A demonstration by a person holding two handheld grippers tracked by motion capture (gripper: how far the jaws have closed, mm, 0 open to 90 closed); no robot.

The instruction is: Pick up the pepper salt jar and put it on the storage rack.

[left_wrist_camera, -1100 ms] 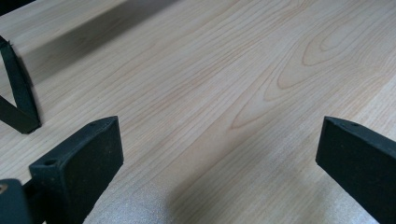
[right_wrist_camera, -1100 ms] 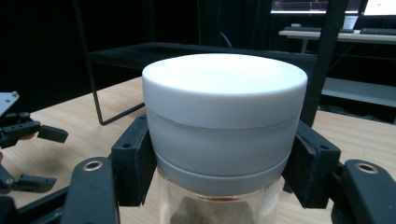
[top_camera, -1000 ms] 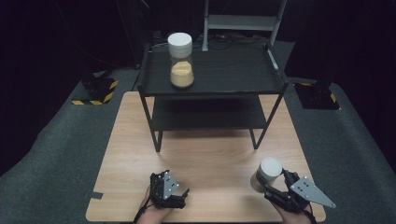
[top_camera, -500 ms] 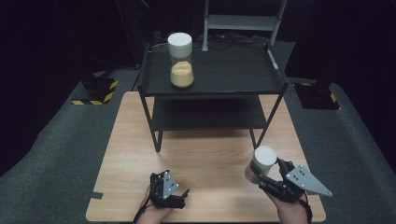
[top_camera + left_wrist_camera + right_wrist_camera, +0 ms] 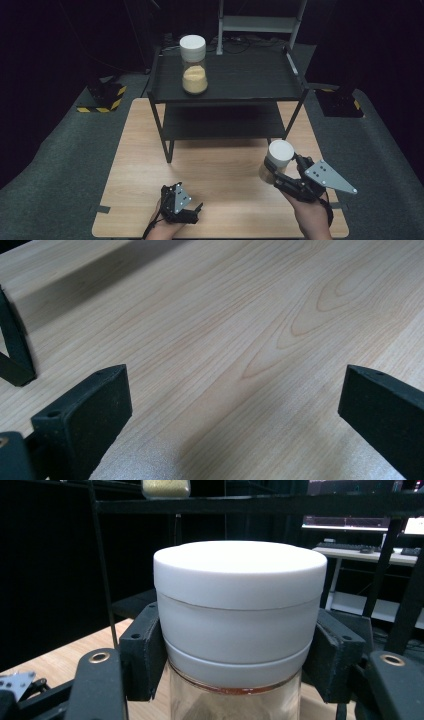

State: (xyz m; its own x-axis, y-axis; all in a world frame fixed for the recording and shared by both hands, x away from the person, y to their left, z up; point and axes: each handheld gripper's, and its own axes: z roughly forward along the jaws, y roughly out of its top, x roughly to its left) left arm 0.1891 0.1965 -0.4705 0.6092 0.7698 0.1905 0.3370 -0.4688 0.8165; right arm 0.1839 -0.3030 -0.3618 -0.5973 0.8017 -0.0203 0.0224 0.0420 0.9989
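Right gripper view: jar (image 5: 240,630) seemingly upright, lid-up.

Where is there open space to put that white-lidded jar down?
Top shelf: bare right of the jar of yellow grains. Lower shelf looks bare. The wooden table is free between the shelf legs and the two tools. It is tight only around the left tool at the near edge.

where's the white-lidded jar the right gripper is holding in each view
High view: the held jar is at lower right, in the right gripper, in front of the black shelf rack.
Left gripper view: bare wooden table; jar not in it.
Right gripper view: centre, lid between both jaws.
Shared landmark: the wooden table.
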